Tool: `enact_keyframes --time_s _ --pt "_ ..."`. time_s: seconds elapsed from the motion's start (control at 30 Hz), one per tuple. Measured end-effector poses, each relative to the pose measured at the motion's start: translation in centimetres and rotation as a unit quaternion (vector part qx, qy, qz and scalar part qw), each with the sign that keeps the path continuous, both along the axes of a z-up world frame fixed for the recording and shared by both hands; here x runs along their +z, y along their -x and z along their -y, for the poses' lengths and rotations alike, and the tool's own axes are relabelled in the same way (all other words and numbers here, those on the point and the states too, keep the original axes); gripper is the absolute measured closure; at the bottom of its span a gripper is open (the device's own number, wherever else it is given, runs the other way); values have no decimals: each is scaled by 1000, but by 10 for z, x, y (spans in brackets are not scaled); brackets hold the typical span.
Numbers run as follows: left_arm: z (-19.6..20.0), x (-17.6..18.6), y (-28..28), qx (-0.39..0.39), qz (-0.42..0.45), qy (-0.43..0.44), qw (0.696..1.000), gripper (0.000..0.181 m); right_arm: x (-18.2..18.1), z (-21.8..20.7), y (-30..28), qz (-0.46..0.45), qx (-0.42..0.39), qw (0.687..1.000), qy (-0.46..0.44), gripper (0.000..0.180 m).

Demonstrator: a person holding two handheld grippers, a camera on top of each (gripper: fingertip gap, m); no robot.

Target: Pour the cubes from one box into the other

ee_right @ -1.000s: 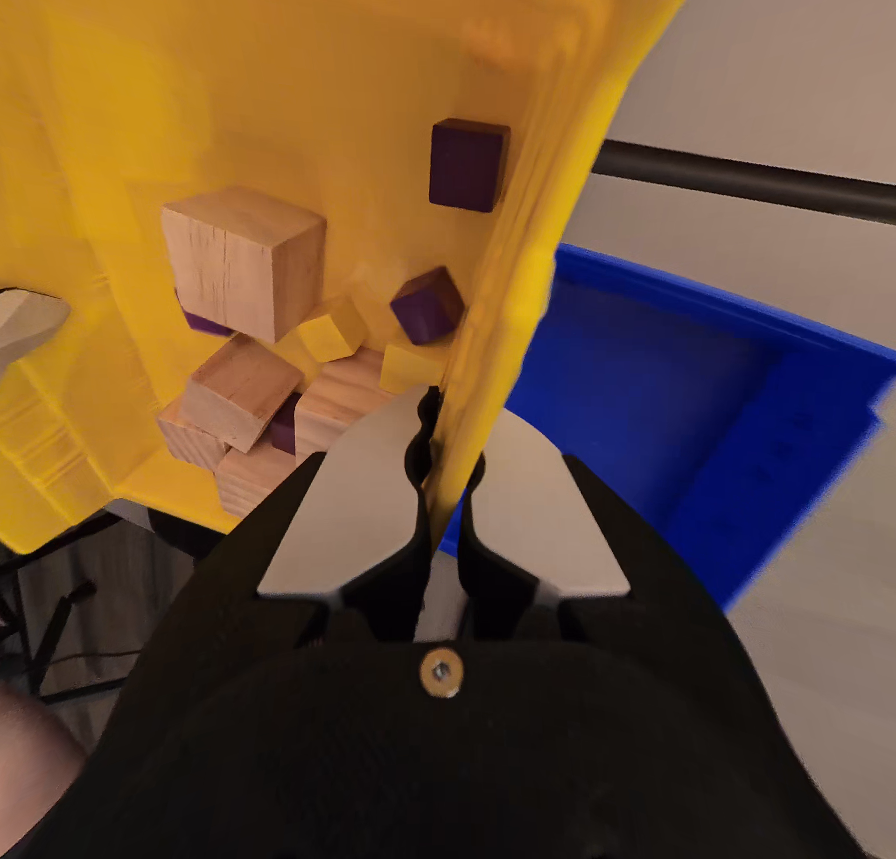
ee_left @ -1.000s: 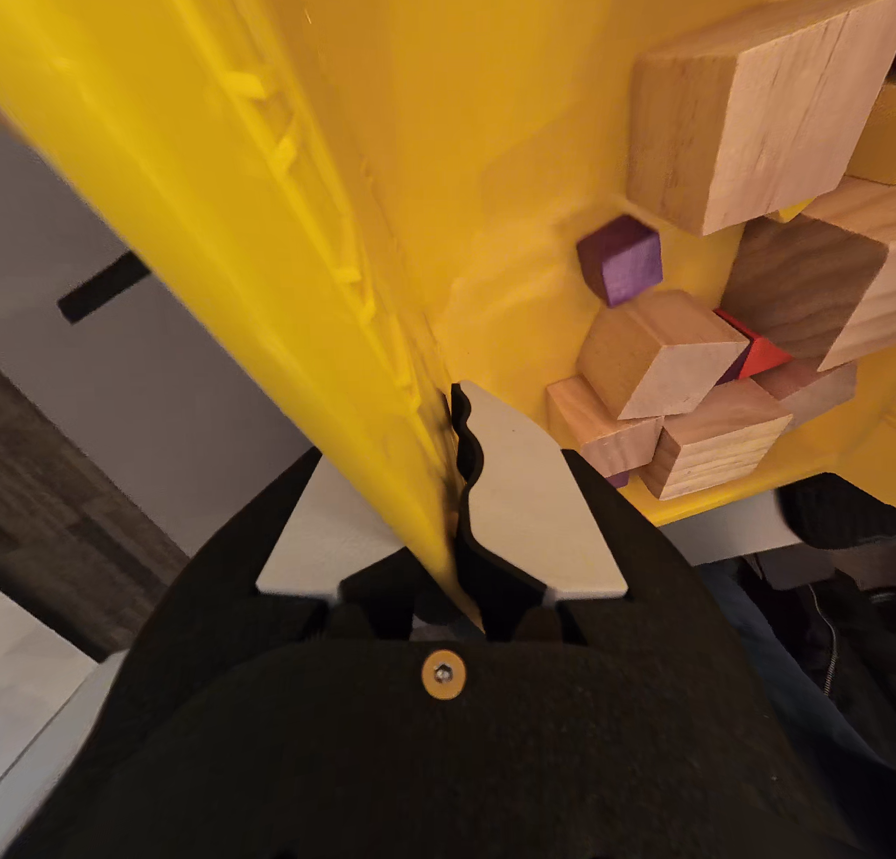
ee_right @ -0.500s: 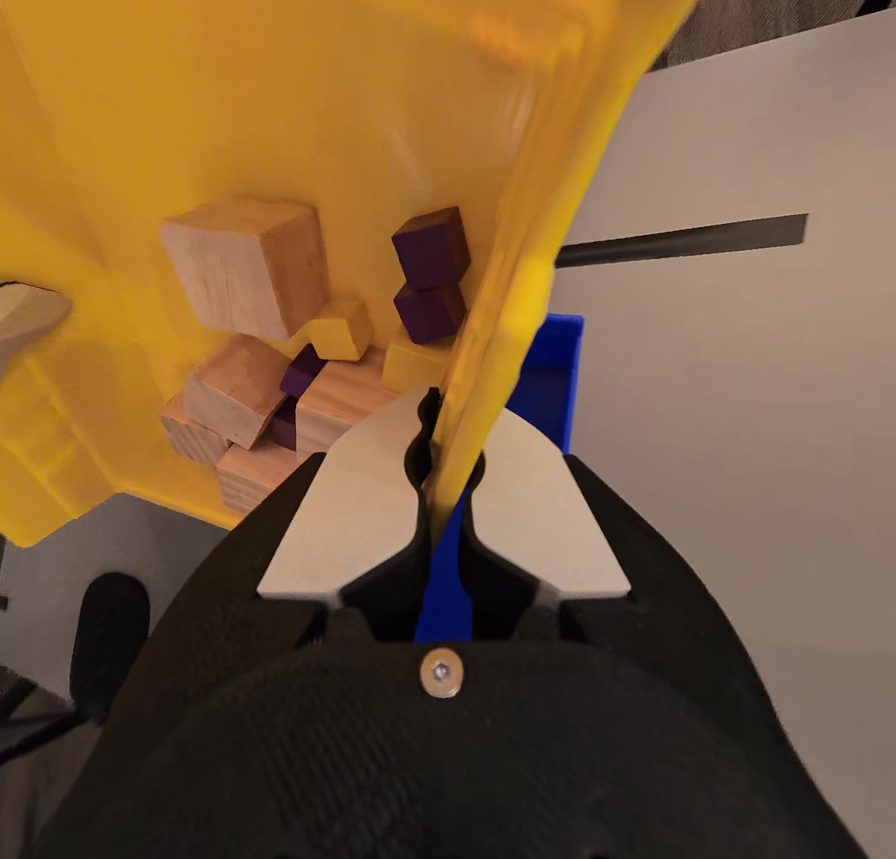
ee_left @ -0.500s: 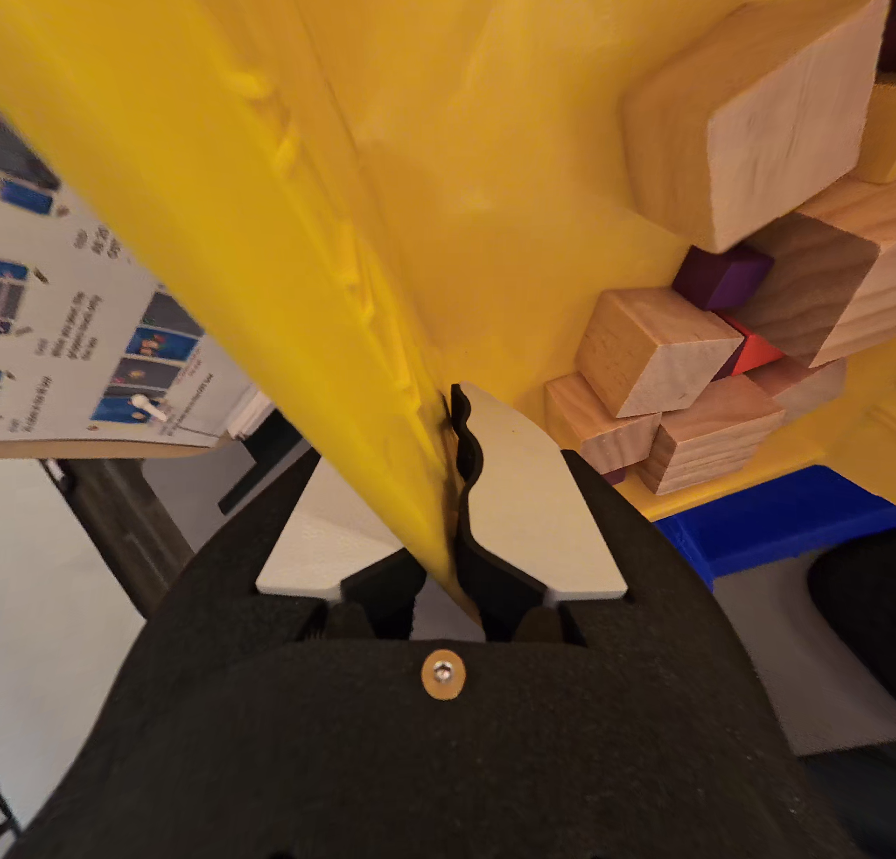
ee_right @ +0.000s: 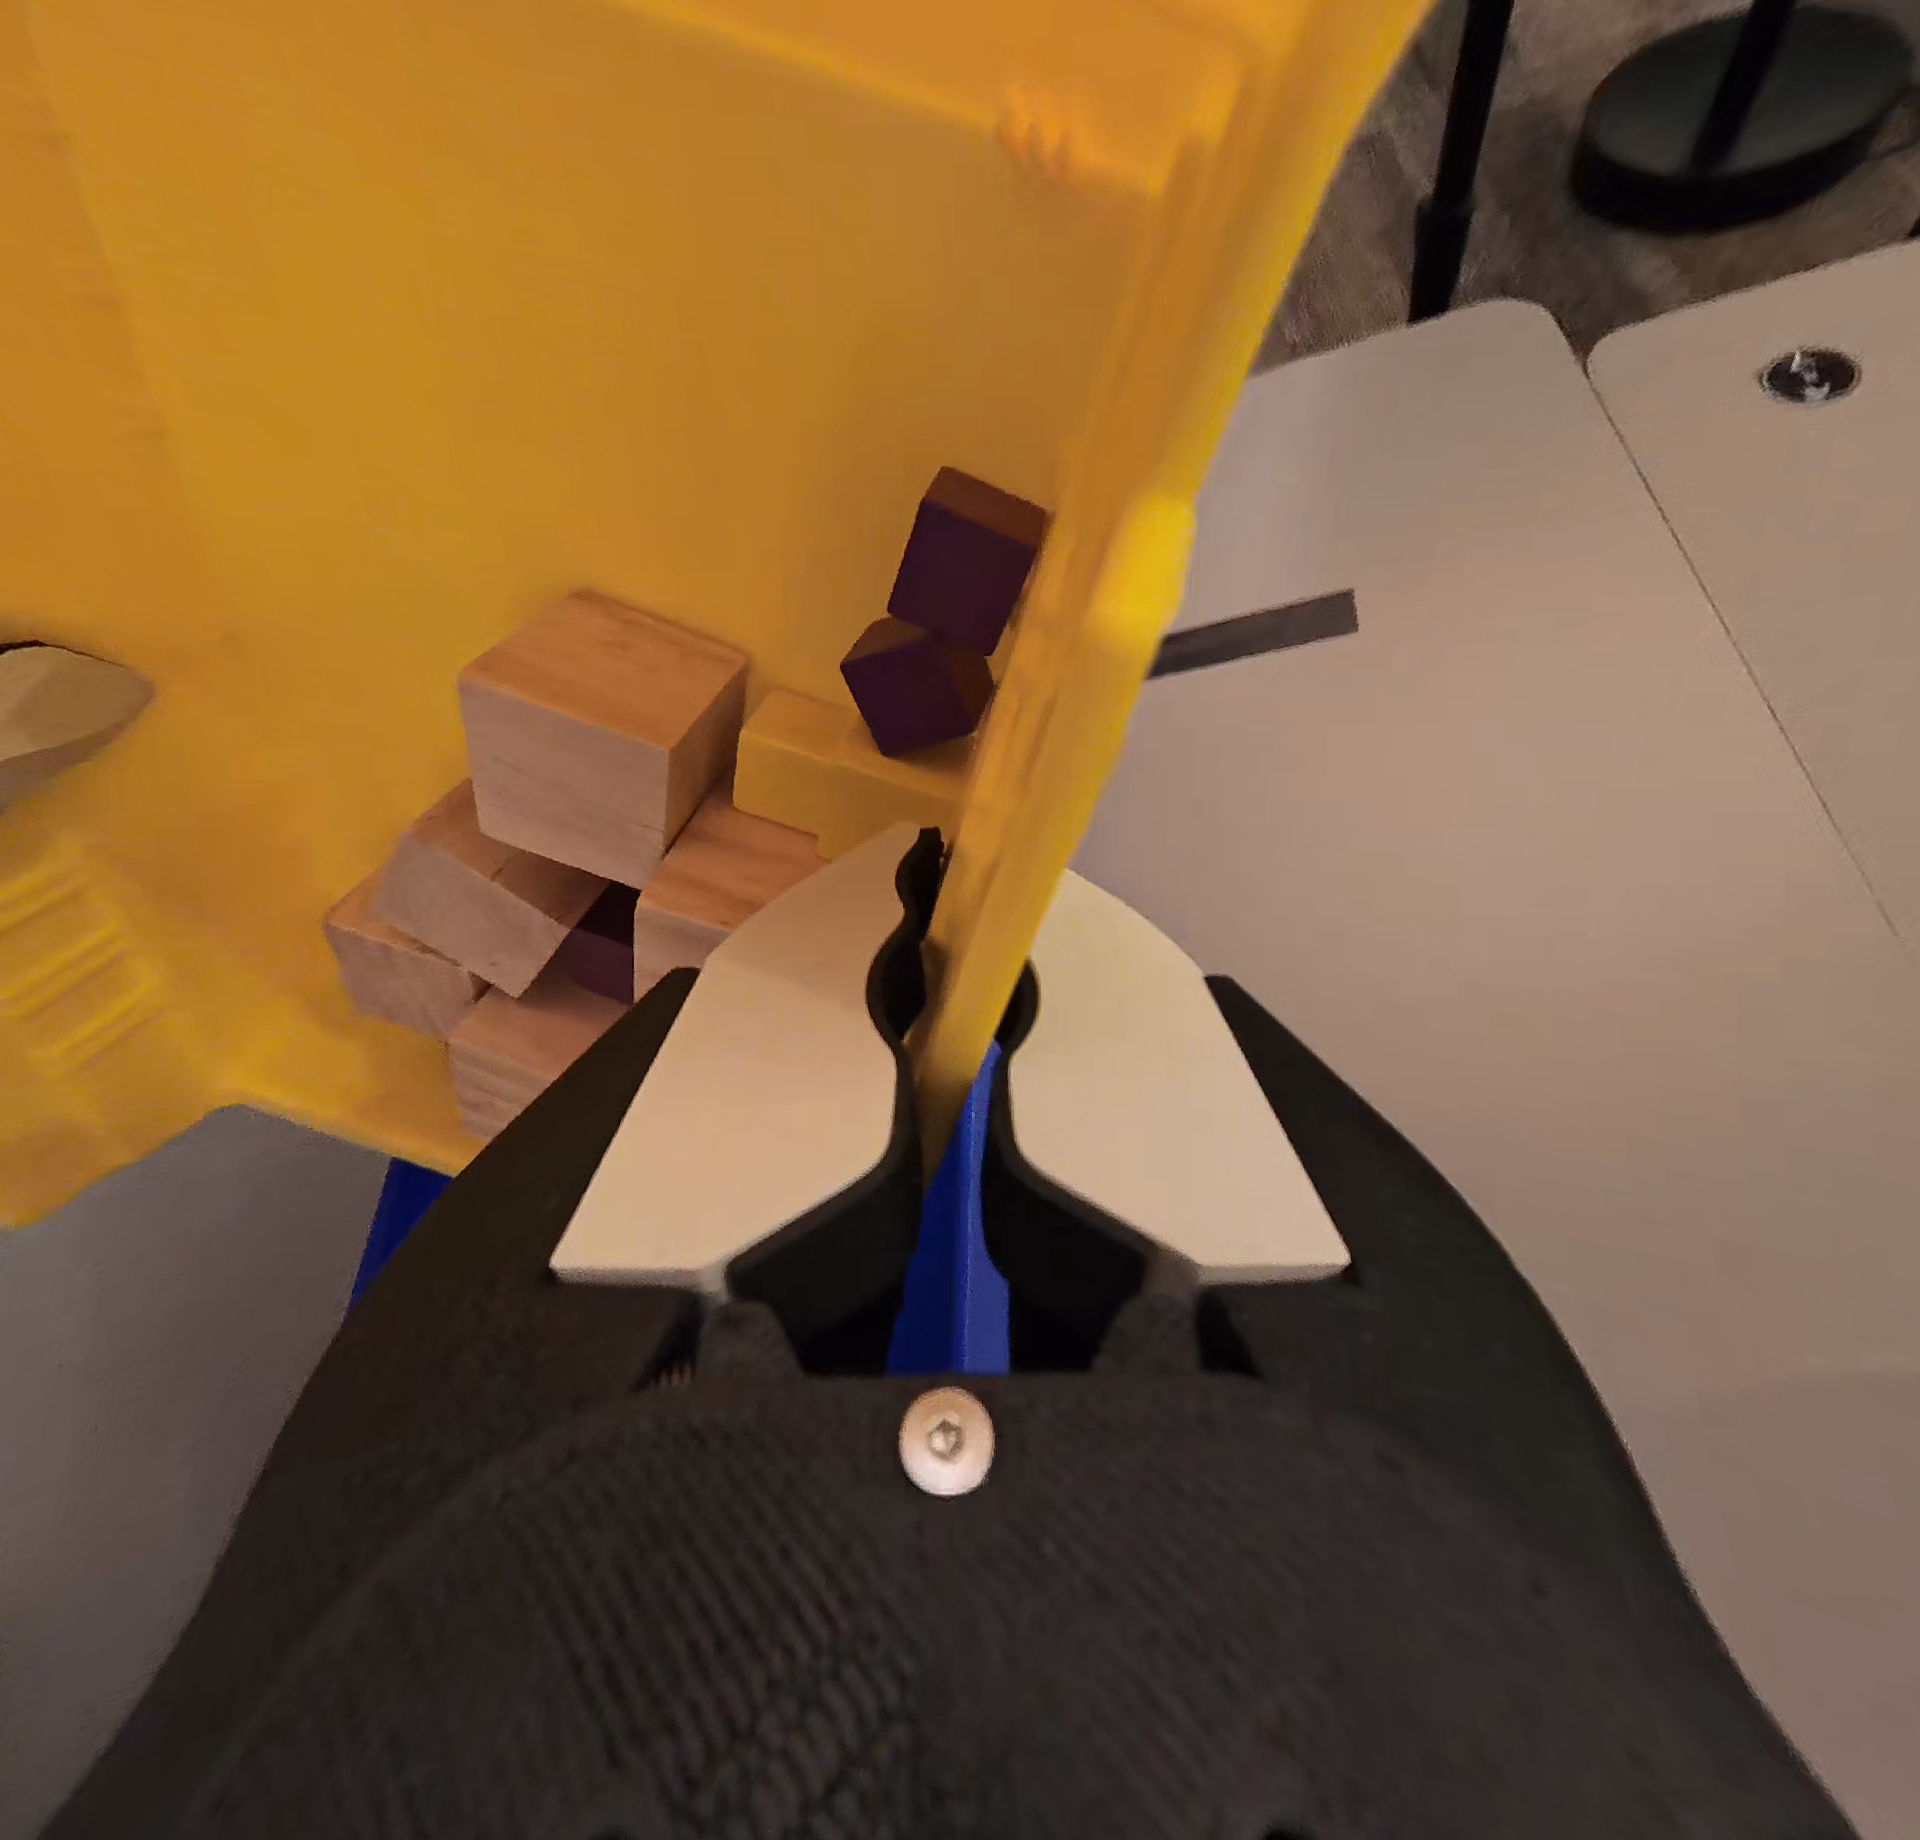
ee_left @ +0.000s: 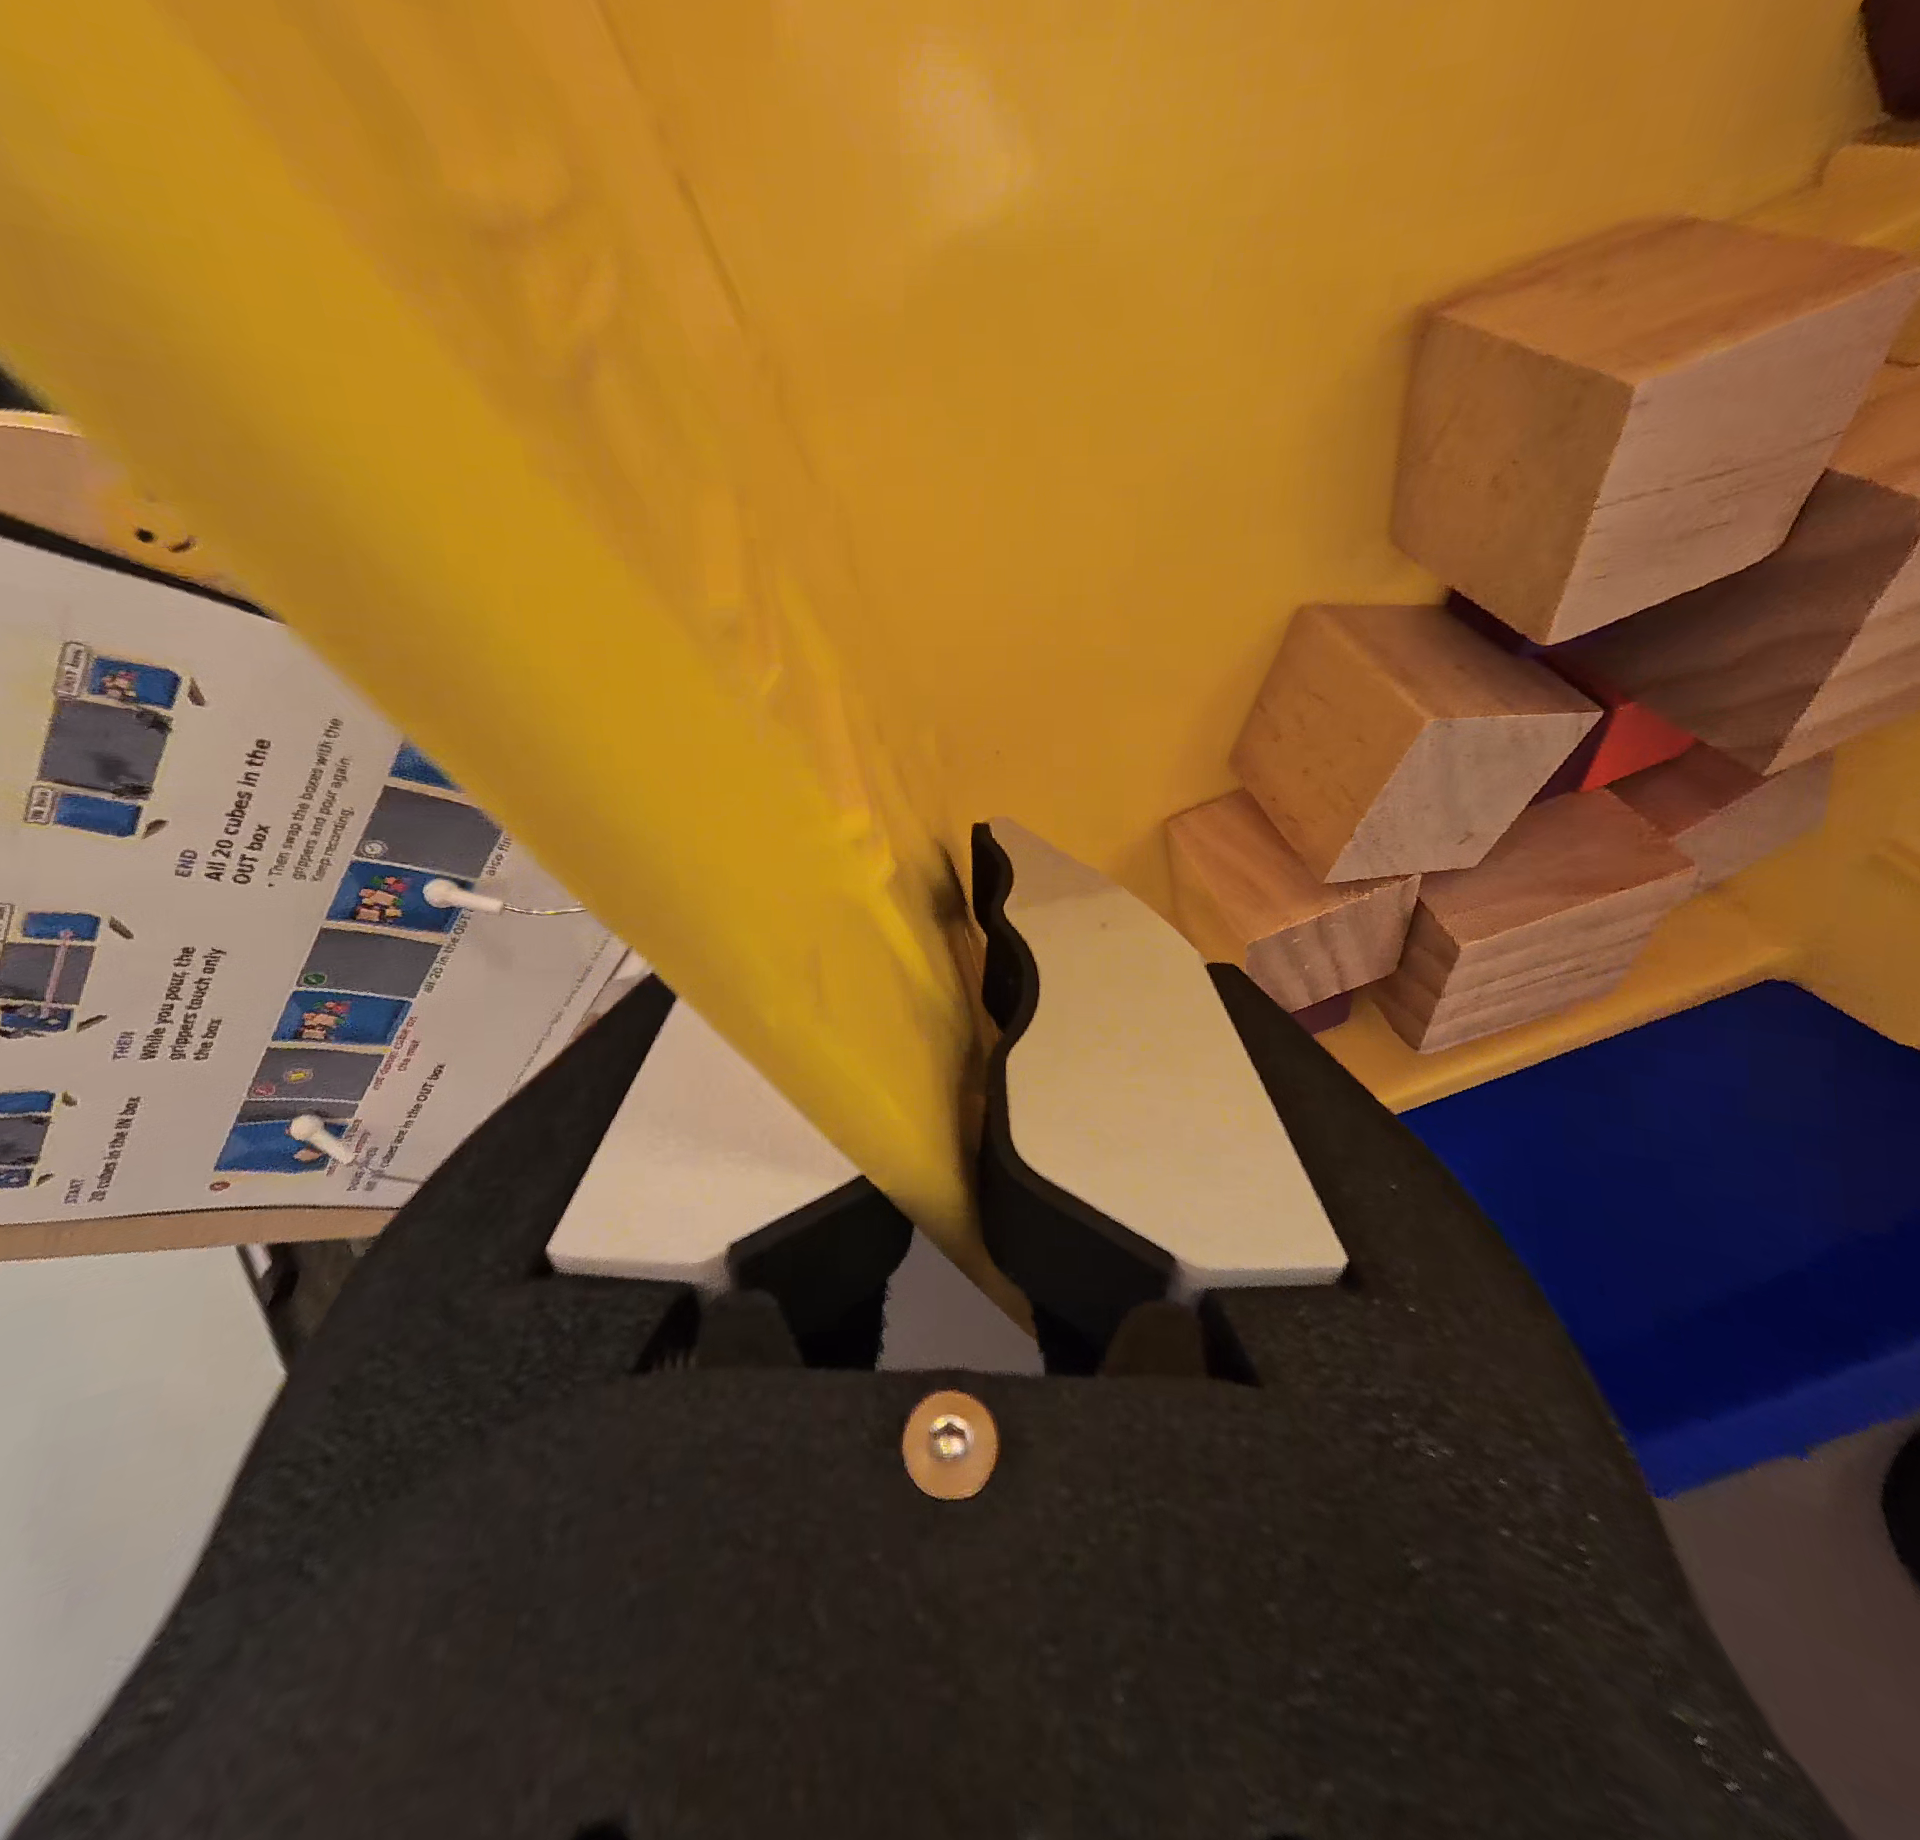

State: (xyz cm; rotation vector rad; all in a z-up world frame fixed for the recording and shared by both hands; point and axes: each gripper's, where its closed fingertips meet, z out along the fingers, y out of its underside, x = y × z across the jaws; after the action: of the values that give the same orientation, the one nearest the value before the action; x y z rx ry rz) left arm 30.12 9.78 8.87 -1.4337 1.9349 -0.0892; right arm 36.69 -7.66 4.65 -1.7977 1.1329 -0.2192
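Both grippers hold a yellow box (ee_left: 1039,336) in the air, tilted steeply. My left gripper (ee_left: 961,959) is shut on its left wall; my right gripper (ee_right: 951,917) is shut on its right wall (ee_right: 1049,751). Several cubes are piled against the box's lower wall: plain wooden cubes (ee_left: 1621,440) (ee_right: 597,725), purple cubes (ee_right: 961,569), a red cube (ee_left: 1631,746) and a yellow cube (ee_right: 800,762). A blue box (ee_left: 1683,1198) lies just under the yellow box's lower edge; it also shows in the right wrist view (ee_right: 961,1229), mostly hidden. The left gripper's finger (ee_right: 52,715) shows at the far left.
A printed instruction sheet (ee_left: 208,907) on a board stands to the left. The pale table (ee_right: 1507,959) has a black tape strip (ee_right: 1262,627) and a seam at the right. A black stand base (ee_right: 1745,117) sits on the floor beyond.
The yellow box has tipped further and moved over the blue box. The cubes have slid down into a tighter pile at the lower wall. Both grips are unchanged.
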Motion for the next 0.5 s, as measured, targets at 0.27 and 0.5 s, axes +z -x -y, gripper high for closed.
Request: enact_keyframes --time_s 0.27,0.5 --pt "-2 -3 14 6 68 33 997 173 18 -2 7 57 5 998 35 174" --pt "-3 0 26 6 110 42 993 173 31 -5 15 95 17 995 40 174"
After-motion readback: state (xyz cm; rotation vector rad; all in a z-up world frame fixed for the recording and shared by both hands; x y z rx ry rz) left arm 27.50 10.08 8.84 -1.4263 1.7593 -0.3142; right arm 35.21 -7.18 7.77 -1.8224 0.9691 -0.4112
